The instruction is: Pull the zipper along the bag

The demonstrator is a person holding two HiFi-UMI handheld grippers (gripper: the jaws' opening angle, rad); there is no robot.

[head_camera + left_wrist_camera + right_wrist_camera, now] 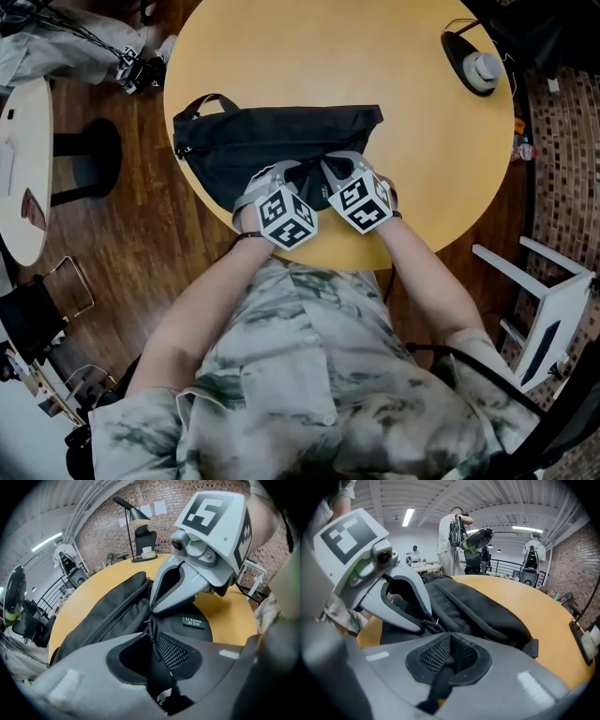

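A black bag (272, 141) lies flat on the round yellow table (328, 47), handle loop at its left end. Both grippers meet at its near edge. My left gripper (298, 178) is shut on the black zipper pull cord (152, 637), which runs down between its jaws (161, 663). Just right of it, my right gripper (330, 173) is shut on a black strap of the bag (440, 681). In the right gripper view the small metal zipper slider (436, 622) shows at the left gripper's tip. The zipper line (110, 620) runs away along the bag.
A black desk lamp base (473, 66) stands at the table's far right. A white stool (548, 309) is on the floor to the right, a white side table (23, 169) to the left. A standing person (452, 536) is beyond the table.
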